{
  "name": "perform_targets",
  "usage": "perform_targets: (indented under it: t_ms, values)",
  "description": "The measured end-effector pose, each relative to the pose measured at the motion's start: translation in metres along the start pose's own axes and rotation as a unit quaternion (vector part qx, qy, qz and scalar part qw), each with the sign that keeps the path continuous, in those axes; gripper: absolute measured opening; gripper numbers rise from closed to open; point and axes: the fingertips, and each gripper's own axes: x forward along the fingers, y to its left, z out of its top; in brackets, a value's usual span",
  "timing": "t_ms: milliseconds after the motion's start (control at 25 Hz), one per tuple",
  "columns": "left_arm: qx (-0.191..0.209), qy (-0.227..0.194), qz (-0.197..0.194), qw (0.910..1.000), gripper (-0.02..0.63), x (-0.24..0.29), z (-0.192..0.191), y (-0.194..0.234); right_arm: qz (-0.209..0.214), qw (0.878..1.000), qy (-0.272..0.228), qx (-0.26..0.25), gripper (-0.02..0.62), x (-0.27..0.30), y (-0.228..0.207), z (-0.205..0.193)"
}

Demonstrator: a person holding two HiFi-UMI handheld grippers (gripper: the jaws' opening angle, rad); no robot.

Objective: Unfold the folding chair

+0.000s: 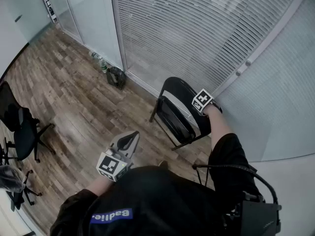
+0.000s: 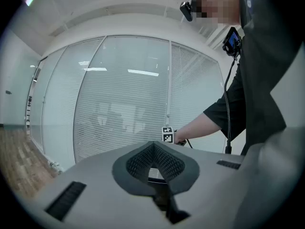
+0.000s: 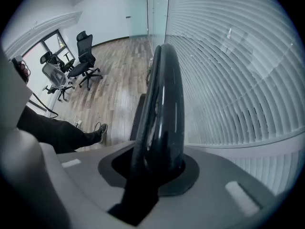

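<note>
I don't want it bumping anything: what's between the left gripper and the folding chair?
Nothing: the head view shows only bare wooden floor between the left gripper and the folding chair.

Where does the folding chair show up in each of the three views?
Head view: folding chair right of centre, beside the blinds, right gripper on its top.
Left gripper view: chair not visible.
Right gripper view: its backrest rises at centre from between the jaws.
Shared landmark: the blinds, in all three.

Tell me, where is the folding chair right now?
The folding chair stands right of centre in the head view, on the wooden floor beside the blind-covered glass wall; the right gripper clamps its backrest top.
</note>
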Motion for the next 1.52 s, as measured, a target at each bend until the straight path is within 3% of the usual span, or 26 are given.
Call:
perform_targets:
  t_ms: [1520]
  values:
    - [-0.01,0.013,0.008,0.9998,0.005,0.02,-0.017,0.007,-0.002,1.0,-0.003,-0.003,0.101,0.002,-0.001,-0.001]
